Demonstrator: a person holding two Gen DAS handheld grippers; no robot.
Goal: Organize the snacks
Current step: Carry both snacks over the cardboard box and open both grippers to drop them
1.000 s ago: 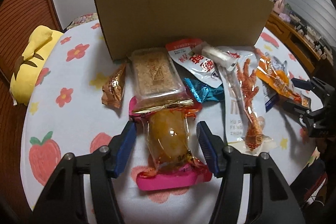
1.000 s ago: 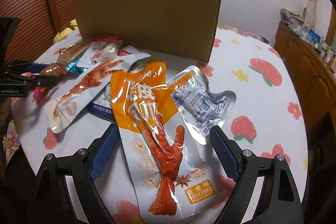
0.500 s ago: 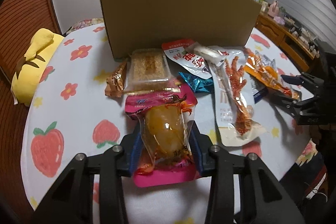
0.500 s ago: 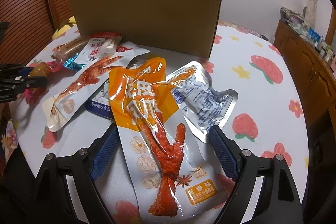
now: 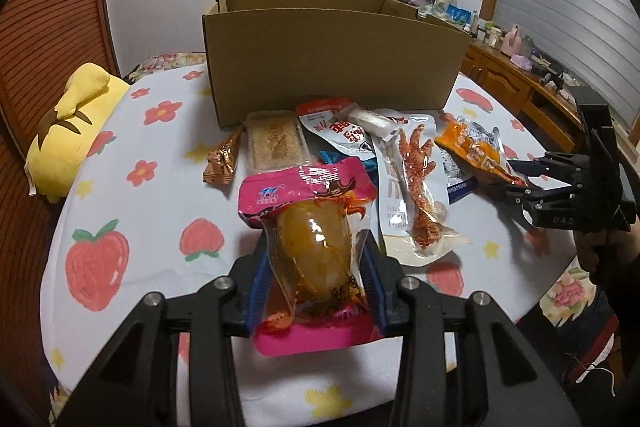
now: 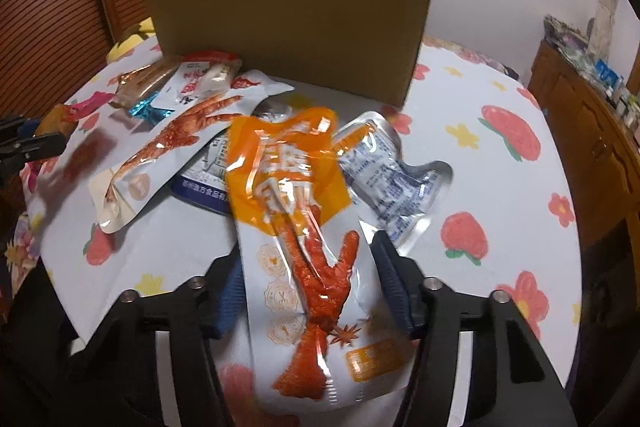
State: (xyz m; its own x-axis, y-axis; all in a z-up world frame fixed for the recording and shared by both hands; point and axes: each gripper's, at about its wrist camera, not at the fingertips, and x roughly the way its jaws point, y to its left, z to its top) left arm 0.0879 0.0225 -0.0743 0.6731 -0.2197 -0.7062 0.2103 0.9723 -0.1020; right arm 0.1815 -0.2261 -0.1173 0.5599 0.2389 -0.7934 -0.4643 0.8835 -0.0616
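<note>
My left gripper (image 5: 316, 263) is shut on a pink-edged snack pack with a yellow-orange piece inside (image 5: 312, 243) and holds it lifted above the table. My right gripper (image 6: 308, 279) is closed in on the sides of an orange chicken-foot pack (image 6: 296, 219), which bulges between the blue pads. The open cardboard box (image 5: 332, 67) stands at the back; it also shows in the right wrist view (image 6: 288, 23). Between box and grippers lie a white chicken-foot pack (image 5: 412, 183), a clear cake pack (image 5: 274, 143) and a gold wrapper (image 5: 222, 159).
The round table has a white cloth with strawberries and flowers (image 5: 132, 195). A yellow plush toy (image 5: 72, 123) lies at the left edge. A silver pack (image 6: 396, 183) lies right of the orange pack. A wooden sideboard (image 6: 596, 131) stands to the right.
My left gripper closed on the pink-edged pack and lifted it off the table. My right gripper narrowed from wide open onto the orange chicken-foot pack.
</note>
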